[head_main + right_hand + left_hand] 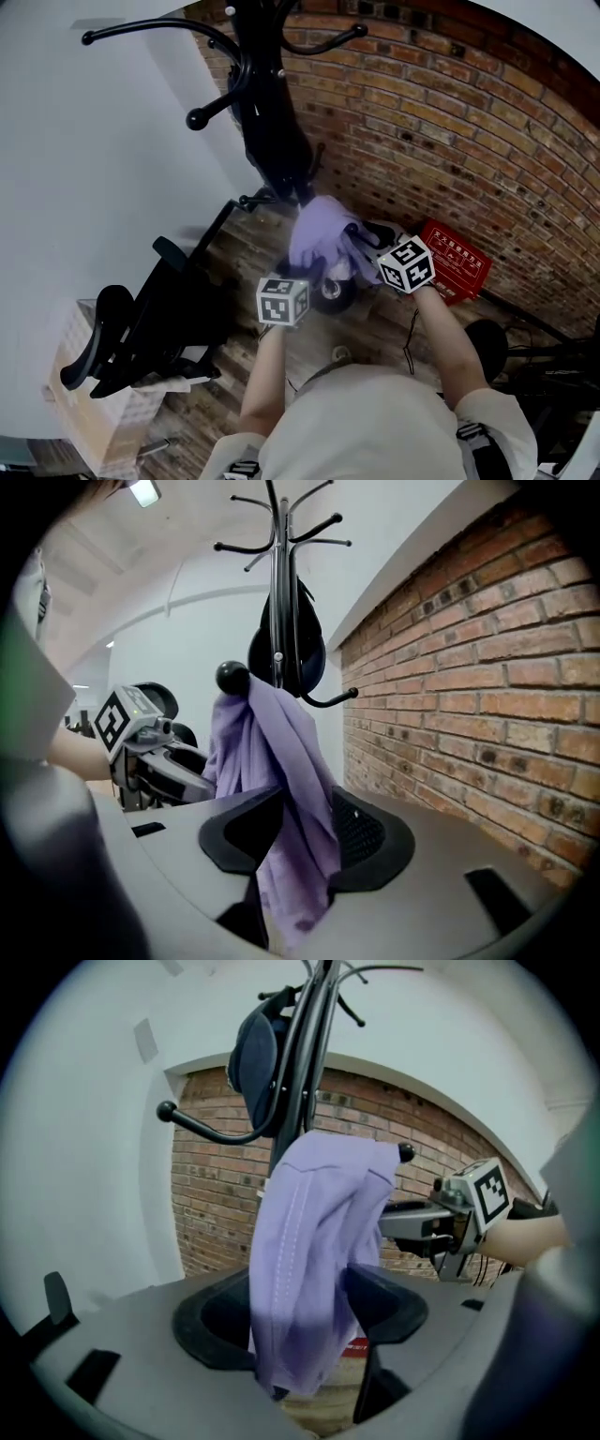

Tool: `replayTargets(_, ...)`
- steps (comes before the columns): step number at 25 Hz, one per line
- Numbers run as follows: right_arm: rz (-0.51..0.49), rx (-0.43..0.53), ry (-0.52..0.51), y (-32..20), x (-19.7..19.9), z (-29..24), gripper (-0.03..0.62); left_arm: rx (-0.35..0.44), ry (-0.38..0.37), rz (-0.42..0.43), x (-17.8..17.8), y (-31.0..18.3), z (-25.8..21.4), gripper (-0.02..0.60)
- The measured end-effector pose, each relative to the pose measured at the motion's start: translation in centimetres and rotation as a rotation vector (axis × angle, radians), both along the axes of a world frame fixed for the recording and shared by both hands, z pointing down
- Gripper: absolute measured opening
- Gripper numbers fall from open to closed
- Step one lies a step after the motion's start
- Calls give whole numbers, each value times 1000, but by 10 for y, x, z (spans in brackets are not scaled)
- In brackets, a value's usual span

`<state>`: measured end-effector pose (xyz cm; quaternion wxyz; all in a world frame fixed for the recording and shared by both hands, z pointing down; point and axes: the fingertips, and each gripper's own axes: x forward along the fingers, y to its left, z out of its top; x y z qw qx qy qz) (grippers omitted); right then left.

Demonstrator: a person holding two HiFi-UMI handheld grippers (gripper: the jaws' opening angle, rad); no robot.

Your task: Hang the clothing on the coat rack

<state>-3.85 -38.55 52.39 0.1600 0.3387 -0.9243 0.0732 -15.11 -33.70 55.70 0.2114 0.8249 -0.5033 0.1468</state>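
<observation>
Corner of a room: red brick wall [450, 131] meets a white wall, wood-plank floor below. Black metal coat rack [267, 103] stands in the corner, with a dark item already on it (bag or cap, can't tell).

The light purple cloth garment [309, 1241] is on the rack, draped over a ball-tipped black hook [232, 677]. Its long axis is vertical and it hangs limp from the hook.

Key geometry: the cloth's lower end drops straight through both jaw gaps. The hook sits above and ahead of both grippers, and the ball tip seems to point back toward the person.
- left gripper [300, 1321]: jaws apart, nothing clamped, cloth hanging loose between them and brushing the right-hand jaw.
- right gripper [305, 841]: jaws spread wide, not clamped, cloth hanging in the gap.
- The grippers come in from opposite sides and look about equally near the cloth.

My read: the hang is basically done. Both grippers need to back out, clearing the fabric downward first. A straight pull toward the person risks snagging the cloth and sliding it off the ball tip.

Writing: a flat red sign [455, 258] on the floor by the brick wall carries white print, too small to read. Both gripper cubes carry only square markers. No brand visible on the garment.
</observation>
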Motion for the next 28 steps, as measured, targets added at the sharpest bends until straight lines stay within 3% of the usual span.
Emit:
replayTargets(4,70,-21,-40,33,24,6,162,1,33,-49,1,30,4,325)
replayTargets(13,48,46,-76,139,52,-22,161,96,76,-166,29,111,-27,327)
replayTargets(16,54,83,-78,173,66,-39,131,119,97,-196,45,144,-38,323)
replayTargets(17,59,94,-80,184,71,-44,114,128,106,-207,50,155,-42,312)
replayTargets(20,77,118,-91,212,88,-57,58,158,129,-257,63,190,-54,144)
replayTargets(21,82,125,-90,221,94,-59,50,169,135,-271,67,201,-57,118)
replayTargets(25,94,149,-99,256,112,-68,20,207,125,-302,85,243,-69,44)
replayTargets(28,102,145,-121,279,122,-73,11,226,96,-294,96,268,-76,26)
